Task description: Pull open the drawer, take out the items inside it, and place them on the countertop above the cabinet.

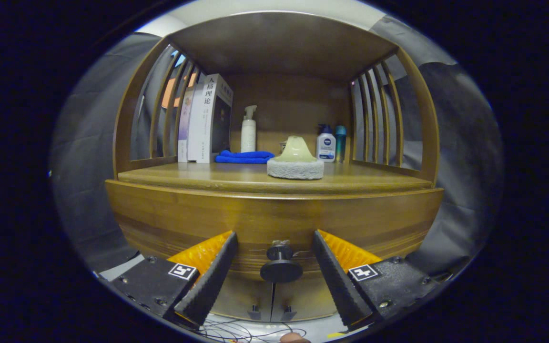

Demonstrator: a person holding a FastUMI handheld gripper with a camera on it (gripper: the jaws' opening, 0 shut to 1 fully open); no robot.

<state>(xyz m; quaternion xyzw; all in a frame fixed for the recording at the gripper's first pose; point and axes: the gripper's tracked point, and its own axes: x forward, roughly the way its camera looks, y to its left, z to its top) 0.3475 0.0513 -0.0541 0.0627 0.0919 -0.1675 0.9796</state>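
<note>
The gripper (274, 264) is held wide open, its fingers spread either side of the dark round knob (281, 267) on the closed wooden drawer (274, 221), without touching it. Above, on the countertop (236, 178), a sponge-based scrubber (296, 159), a folded blue cloth (243, 156), books (205, 119) and bottles (326, 143) are seen.

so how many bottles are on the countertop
3. A white spray bottle stands beside the books, behind the blue cloth. A white bottle and a teal bottle stand together near the right slats. Others may hide behind the scrubber.
</note>
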